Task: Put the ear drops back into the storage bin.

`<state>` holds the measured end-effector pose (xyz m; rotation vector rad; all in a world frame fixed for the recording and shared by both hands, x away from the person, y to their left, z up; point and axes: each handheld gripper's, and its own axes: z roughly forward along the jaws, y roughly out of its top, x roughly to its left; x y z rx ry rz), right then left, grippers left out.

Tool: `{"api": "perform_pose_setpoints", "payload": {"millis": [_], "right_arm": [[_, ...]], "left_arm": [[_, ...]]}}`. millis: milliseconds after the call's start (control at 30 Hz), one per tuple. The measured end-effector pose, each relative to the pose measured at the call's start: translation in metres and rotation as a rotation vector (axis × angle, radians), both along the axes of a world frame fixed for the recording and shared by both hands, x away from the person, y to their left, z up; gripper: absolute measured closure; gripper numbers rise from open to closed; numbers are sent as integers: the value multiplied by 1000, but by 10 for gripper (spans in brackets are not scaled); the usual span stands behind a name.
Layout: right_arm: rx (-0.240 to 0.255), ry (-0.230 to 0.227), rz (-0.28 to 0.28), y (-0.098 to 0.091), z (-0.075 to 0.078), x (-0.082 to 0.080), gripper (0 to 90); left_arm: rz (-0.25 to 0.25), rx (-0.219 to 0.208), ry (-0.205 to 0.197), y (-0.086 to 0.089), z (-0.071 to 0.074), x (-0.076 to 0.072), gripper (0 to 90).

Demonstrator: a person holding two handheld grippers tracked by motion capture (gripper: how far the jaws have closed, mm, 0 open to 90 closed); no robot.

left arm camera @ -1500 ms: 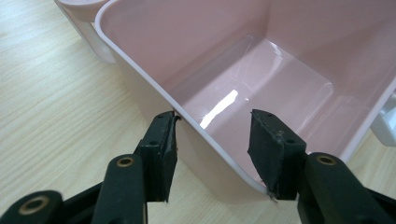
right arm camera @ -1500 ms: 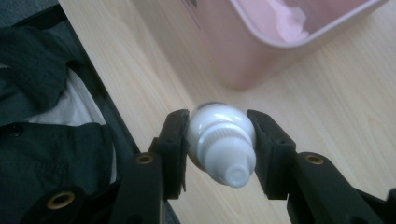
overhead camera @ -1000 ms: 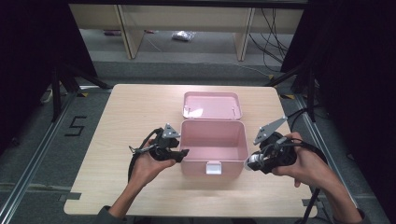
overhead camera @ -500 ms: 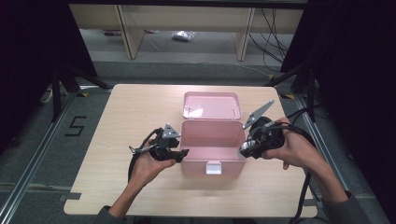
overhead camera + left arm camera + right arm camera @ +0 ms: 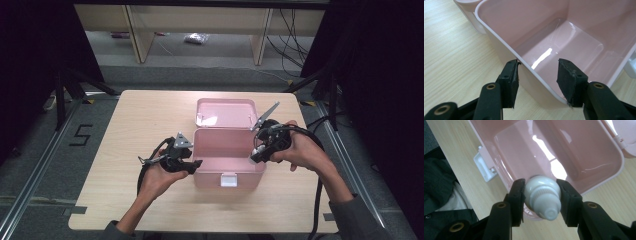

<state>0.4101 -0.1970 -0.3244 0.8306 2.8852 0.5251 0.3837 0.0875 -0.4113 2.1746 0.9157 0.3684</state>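
A pink box (image 5: 227, 165) stands open in the middle of the table, its lid (image 5: 225, 112) laid back behind it. My left gripper (image 5: 195, 163) sits at the box's front left corner. In the left gripper view its jaws straddle that corner (image 5: 537, 75): one pad (image 5: 511, 80) is against the outside of the wall, the other covers the corner. My right gripper (image 5: 256, 155) hangs over the box's right rim, shut on a white tube (image 5: 544, 195) whose ribbed screw cap points back at the camera. The box's inside (image 5: 554, 152) is bare and shiny.
A white latch (image 5: 228, 179) sticks out from the box's front wall. The light wooden table (image 5: 140, 125) has bare room left of the box. Black cables trail from both grippers toward the near edge. Shelves and a grey floor lie beyond the table.
My right gripper has carried the white tube leftward, from beside the box's right front corner to over its right rim. The left gripper and the box have stayed put.
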Motion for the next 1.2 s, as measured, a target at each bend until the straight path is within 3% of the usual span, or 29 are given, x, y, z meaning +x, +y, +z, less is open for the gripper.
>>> {"api": "perform_pose_setpoints", "payload": {"millis": [600, 900, 1033, 1200], "right_arm": [[-36, 61, -5, 18, -36, 24, 605], [-53, 88, -17, 27, -52, 28, 605], [-57, 78, 13, 28, -57, 30, 605], [-63, 94, -11, 30, -60, 29, 605]], "left_arm": [[-1, -3, 1, 0, 0, 0, 511], [-1, -2, 0, 0, 0, 0, 511], [-1, -2, 0, 0, 0, 0, 511], [-1, -4, 0, 0, 0, 0, 511]]}}
